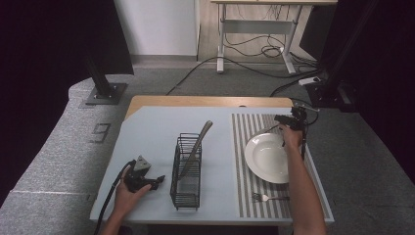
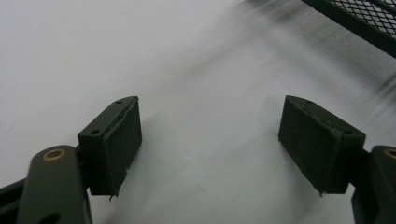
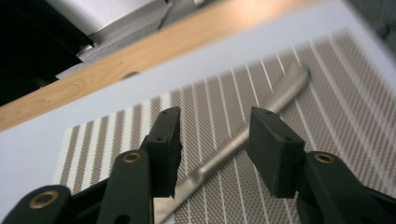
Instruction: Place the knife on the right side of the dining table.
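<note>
A knife [image 3: 252, 135] is seen lying on the striped placemat [image 3: 336, 116], between and just beyond the parted jaws of the right gripper [image 3: 212, 140].

In the right gripper view, the right claw [image 3: 212, 144] is seen held apart above a metal knife [image 3: 243, 149] that is laid slantwise on a striped placemat [image 3: 336, 116], with the desk [image 3: 140, 65] edged in wood beyond.
</note>
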Motion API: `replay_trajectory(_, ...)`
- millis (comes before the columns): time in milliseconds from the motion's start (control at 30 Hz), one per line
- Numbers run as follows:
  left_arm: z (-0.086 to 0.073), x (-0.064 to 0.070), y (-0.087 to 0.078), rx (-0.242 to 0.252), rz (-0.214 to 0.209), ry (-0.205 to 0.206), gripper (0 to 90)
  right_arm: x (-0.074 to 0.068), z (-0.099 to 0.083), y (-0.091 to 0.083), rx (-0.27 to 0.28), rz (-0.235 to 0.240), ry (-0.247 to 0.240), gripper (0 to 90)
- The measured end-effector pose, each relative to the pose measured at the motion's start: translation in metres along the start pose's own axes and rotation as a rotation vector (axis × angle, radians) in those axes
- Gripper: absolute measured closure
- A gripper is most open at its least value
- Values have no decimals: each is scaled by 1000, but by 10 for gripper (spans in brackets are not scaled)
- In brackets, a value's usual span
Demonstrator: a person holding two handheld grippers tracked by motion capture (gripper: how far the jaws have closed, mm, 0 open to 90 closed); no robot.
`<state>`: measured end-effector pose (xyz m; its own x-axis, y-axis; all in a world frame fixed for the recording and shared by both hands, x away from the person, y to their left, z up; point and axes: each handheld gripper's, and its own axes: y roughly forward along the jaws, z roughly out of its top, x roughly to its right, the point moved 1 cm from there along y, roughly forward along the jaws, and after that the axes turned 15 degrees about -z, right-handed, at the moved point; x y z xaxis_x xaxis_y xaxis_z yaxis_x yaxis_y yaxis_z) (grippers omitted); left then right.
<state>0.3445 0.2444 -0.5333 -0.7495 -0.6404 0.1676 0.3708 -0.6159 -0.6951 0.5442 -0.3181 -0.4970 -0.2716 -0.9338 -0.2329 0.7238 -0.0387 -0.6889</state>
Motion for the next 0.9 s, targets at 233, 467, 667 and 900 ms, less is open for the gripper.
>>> replay_trajectory(233, 0, 0, 0, 0, 0, -1, 208, -22, 20, -7, -30, 26, -229, 482)
replay_trajectory(467, 0, 0, 0, -2, -3, -3, 206, -27, 26, 19, -138, 30, -352, 460)
replay_trajectory(667, 0, -1, 0, -1, -4, -6, 205, -28, 26, 42, -187, 12, -404, 459)
replay_trajectory(900, 0, 0, 0, -1, -2, -4, 205, -28, 23, 53, -219, -10, -418, 466)
